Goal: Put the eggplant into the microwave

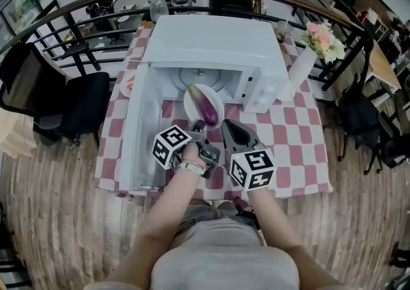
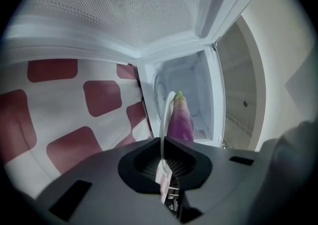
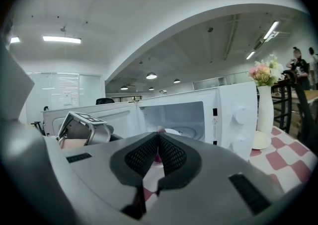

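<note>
A purple eggplant point(image 1: 207, 109) point(image 2: 180, 119) lies on a small white plate point(image 1: 195, 104) point(image 2: 165, 114). My left gripper point(image 1: 198, 128) point(image 2: 164, 144) is shut on the plate's near rim and holds it just in front of the white microwave point(image 1: 211, 42) point(image 2: 186, 82). The microwave's door point(image 1: 138, 132) point(image 2: 114, 5) hangs open to the left, and the glass turntable point(image 1: 200, 77) shows inside. In the left gripper view the plate appears edge-on. My right gripper point(image 1: 229, 126) point(image 3: 158, 139) is shut on nothing, just right of the plate, facing the microwave point(image 3: 198, 114).
The microwave stands on a table with a red-and-white checked cloth point(image 1: 288, 148). A white vase of flowers point(image 1: 301, 64) point(image 3: 265, 105) stands right of it. A black chair point(image 1: 77, 106) is left of the table, and a curved railing point(image 1: 96, 0) runs behind.
</note>
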Motion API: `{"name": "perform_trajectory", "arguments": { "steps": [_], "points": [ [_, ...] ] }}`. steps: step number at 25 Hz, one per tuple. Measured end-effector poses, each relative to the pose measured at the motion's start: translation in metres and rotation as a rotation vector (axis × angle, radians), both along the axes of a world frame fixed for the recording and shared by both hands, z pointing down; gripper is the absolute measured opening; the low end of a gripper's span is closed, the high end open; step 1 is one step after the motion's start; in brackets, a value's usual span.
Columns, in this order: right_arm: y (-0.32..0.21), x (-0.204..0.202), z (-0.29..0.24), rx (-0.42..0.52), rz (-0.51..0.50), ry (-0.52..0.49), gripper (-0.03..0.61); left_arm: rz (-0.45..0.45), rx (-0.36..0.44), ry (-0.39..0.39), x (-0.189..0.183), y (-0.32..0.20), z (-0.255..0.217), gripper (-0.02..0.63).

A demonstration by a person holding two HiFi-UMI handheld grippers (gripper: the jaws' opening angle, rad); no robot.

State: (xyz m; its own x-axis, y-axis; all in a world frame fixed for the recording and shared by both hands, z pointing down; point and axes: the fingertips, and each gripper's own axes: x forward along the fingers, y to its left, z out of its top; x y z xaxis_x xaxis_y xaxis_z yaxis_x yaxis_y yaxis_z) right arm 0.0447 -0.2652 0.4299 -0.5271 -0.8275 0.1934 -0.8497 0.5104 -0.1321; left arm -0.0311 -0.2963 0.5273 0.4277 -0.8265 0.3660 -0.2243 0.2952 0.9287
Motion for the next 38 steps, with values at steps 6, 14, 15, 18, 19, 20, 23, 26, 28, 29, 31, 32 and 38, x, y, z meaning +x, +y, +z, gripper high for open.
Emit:
{"name": "perform_trajectory", "arguments": {
  "steps": [6,14,15,18,19,20,23,26,28,29,31,32,38],
  "points": [
    [-0.01,-0.001,0.009,-0.024,-0.013,0.007,0.025,-0.019,-0.045,0.013,-0.004,-0.021,0.019,0.017],
    [-0.027,-0.02,0.016,0.006,-0.125,0.062,0.025,-0.063,-0.08,0.034,-0.013,-0.045,0.035,0.018],
    [-0.03,-0.021,0.018,0.001,-0.121,0.065,0.025,-0.064,-0.082,0.034,-0.013,-0.048,0.037,0.018],
    [-0.036,-0.021,0.022,-0.014,-0.104,0.062,0.025,-0.065,-0.086,0.035,-0.011,-0.055,0.038,0.018],
    [-0.037,-0.02,0.024,-0.017,-0.1,0.061,0.026,-0.064,-0.088,0.035,-0.011,-0.057,0.039,0.018],
    [-0.038,-0.02,0.025,-0.02,-0.097,0.061,0.025,-0.063,-0.089,0.034,-0.011,-0.059,0.039,0.018],
    [-0.039,-0.018,0.028,-0.03,-0.088,0.061,0.025,-0.059,-0.095,0.03,-0.009,-0.066,0.039,0.018],
    [-0.041,-0.013,0.029,-0.038,-0.075,0.059,0.025,-0.067,-0.104,0.029,-0.008,-0.073,0.04,0.017],
    [-0.043,-0.01,0.031,-0.042,-0.063,0.06,0.025,-0.077,-0.105,0.025,-0.009,-0.077,0.041,0.017],
    [-0.044,-0.008,0.032,-0.044,-0.055,0.06,0.025,-0.081,-0.105,0.022,-0.009,-0.079,0.042,0.018],
    [-0.047,-0.002,0.035,-0.056,-0.031,0.059,0.025,-0.087,-0.106,0.02,-0.009,-0.083,0.043,0.017],
    [-0.047,0.002,0.037,-0.066,-0.016,0.058,0.025,-0.09,-0.107,0.022,-0.009,-0.085,0.043,0.017],
    [-0.048,0.013,0.047,-0.104,0.025,0.047,0.025,-0.107,-0.122,0.035,-0.011,-0.098,0.043,0.018]
  ]
}}
